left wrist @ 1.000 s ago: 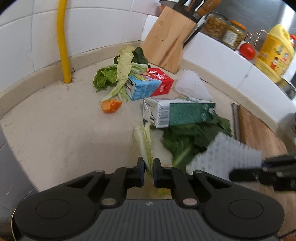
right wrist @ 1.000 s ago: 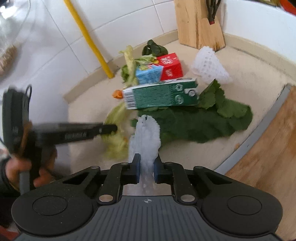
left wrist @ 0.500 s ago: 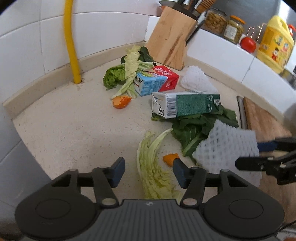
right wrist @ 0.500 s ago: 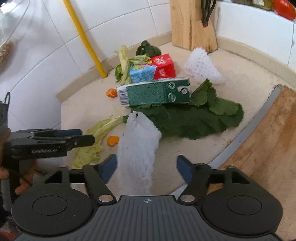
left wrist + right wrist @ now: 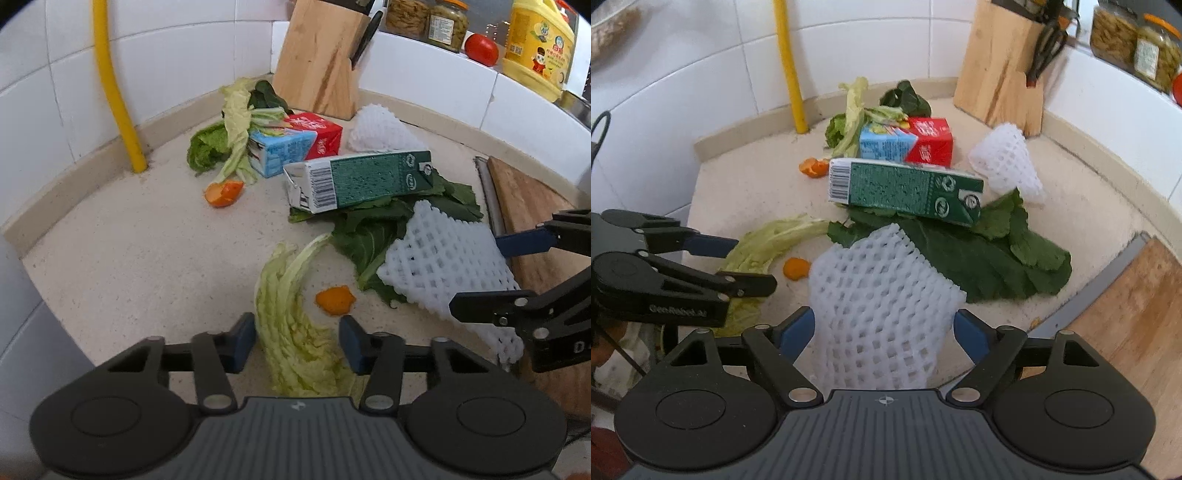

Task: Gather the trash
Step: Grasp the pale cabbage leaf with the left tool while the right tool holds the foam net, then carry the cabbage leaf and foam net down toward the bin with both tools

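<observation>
White foam net (image 5: 882,314) and pale cabbage leaf (image 5: 295,332) apparently lie on counter.

I am working in a home kitchen. White wall tiles (image 5: 177,66) enclose a speckled stone surface (image 5: 147,251), with a wooden knife block (image 5: 317,62) in the corner. On the ledge stand jars of preserves (image 5: 443,24), a tomato (image 5: 481,50) and a yellow oil bottle (image 5: 537,48). A wooden cutting board (image 5: 1137,306) lies at the right, and vegetable scraps (image 5: 960,254) and drink cartons (image 5: 905,188) litter the middle.
</observation>
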`<control>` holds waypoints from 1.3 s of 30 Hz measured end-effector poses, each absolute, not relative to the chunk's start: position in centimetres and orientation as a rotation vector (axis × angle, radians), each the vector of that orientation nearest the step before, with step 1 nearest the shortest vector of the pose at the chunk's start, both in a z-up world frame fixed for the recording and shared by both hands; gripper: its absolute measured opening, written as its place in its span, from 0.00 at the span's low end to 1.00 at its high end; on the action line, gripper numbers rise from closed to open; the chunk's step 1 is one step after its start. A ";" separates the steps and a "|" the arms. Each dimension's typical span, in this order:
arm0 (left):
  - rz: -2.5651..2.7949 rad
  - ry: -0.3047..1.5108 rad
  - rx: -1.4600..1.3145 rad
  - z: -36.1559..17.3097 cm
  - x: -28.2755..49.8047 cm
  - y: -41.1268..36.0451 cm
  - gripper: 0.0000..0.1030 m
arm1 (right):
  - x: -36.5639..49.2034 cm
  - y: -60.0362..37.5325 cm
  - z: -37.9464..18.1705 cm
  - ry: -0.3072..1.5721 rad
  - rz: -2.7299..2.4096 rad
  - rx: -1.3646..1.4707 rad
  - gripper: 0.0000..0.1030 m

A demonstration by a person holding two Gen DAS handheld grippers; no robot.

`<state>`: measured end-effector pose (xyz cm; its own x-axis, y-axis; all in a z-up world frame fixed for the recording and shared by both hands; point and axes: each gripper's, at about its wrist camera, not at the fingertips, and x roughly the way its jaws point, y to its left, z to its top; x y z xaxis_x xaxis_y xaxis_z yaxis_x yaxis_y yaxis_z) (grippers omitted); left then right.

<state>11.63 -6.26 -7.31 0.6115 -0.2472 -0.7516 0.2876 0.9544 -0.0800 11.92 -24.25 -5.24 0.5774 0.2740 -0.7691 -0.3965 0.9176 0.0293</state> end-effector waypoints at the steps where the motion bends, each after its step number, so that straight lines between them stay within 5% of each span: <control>1: -0.298 0.860 0.055 -7.2 11.7 -6.2 0.28 | 12.0 -24.2 -5.3 0.871 0.393 -0.158 0.84; 5: -0.293 0.885 0.009 -7.0 12.0 -5.4 0.07 | 13.0 -24.2 -6.3 0.939 0.380 -0.124 0.62; 12: -0.320 0.878 -0.032 -6.4 10.9 -4.7 0.04 | 13.0 -24.1 -6.3 1.008 0.428 0.036 0.30; 39: -0.329 0.775 -0.106 -3.1 7.0 -1.0 0.04 | 10.0 -22.2 -2.8 0.939 0.457 0.202 0.27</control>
<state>7.01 -0.98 -3.09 0.6662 -0.3292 -0.6692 0.2520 0.9439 -0.2135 10.01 -22.20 -2.85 0.5041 0.4619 -0.7297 -0.2892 0.8865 0.3613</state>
